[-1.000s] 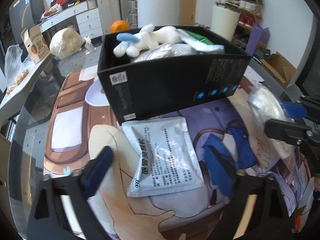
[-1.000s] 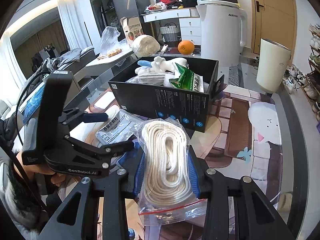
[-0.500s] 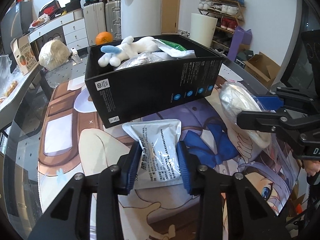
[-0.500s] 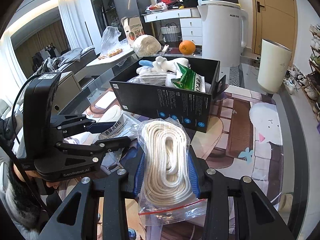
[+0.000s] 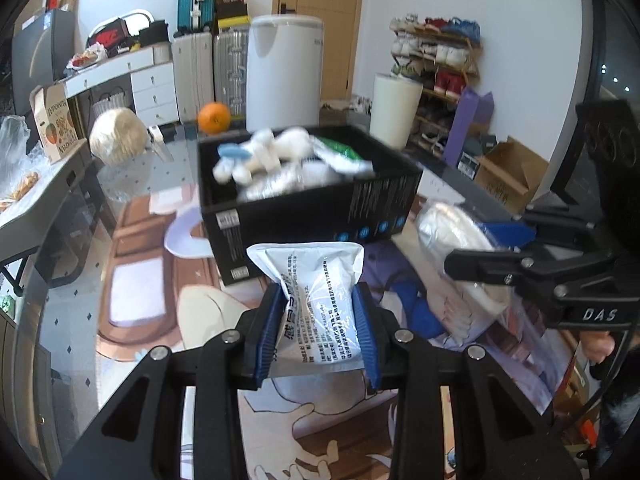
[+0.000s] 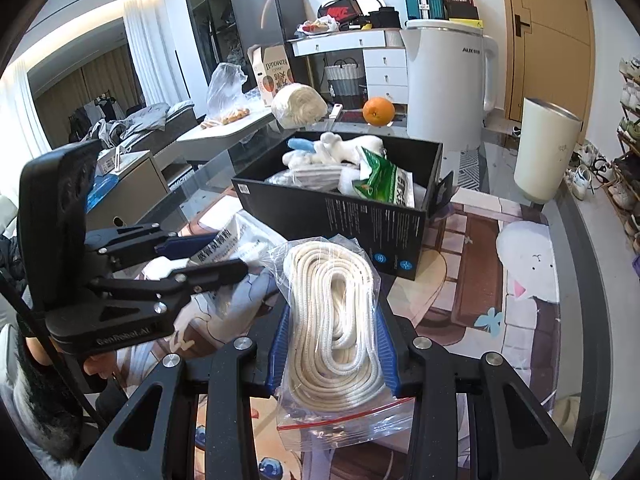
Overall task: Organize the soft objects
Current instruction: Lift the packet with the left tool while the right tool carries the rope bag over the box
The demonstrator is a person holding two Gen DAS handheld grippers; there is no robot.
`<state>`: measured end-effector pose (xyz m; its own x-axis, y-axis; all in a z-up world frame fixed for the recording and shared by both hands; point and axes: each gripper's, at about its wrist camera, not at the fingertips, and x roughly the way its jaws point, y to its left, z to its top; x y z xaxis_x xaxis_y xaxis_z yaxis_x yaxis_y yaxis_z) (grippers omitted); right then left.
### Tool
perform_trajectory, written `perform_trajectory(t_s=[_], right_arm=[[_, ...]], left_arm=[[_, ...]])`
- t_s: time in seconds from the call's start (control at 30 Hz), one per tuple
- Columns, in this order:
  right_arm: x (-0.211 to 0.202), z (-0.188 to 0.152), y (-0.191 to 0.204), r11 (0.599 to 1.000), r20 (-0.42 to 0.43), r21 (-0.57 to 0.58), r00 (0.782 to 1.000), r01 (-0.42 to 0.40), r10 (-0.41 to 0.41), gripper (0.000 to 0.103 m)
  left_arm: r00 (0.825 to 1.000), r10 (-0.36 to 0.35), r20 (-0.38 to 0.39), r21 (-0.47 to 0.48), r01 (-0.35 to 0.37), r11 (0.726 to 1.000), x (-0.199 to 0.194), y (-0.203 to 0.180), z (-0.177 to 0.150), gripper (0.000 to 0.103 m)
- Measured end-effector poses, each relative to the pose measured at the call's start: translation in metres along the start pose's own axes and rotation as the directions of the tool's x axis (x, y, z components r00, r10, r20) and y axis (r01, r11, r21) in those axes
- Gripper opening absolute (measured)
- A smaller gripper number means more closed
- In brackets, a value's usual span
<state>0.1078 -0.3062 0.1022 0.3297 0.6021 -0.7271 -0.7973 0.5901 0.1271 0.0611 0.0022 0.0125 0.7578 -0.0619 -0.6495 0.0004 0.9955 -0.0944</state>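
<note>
Progress: partly done. Black box (image 6: 352, 216) already holds a white plush toy (image 6: 340, 148), a green packet (image 6: 386, 184) and some clear-bagged items.

Left gripper (image 5: 318, 332) is clamped on a white printed pouch (image 5: 316, 296), pouch squeezed between the blue pads (image 5: 270, 328), held just in front of the box's near wall and looks clear of the mat (image 5: 152, 292).

Right gripper (image 6: 334, 352) pinches a zip bag of coiled white rope (image 6: 332, 312), also near the box, not over it.

Left to do, by my read: carry both over the rim and drop them in. White bundle (image 6: 298, 106) and orange (image 6: 378, 111) sit behind the box; unclear if the bundle counts.
</note>
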Motion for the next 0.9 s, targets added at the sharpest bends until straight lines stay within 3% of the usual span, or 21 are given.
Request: perform_trajectory(t_s=[0.5,0.9], right_arm=[[-0.024,0.023,0.000,0.999,0.125,0.036,0.992,0.013,-0.017,0.038],[-0.024,0.042,-0.005,0.998,0.165,0.061,0.985,0.031,-0.040,0.038]], left_arm=[[0.993,0.037,0.114,-0.028,-0.034,0.999,-0.025,0.007,0.031,0.034],[0.984,0.094,0.151,-0.022,-0.092,0.996,-0.025,0.008,0.044,0.034]])
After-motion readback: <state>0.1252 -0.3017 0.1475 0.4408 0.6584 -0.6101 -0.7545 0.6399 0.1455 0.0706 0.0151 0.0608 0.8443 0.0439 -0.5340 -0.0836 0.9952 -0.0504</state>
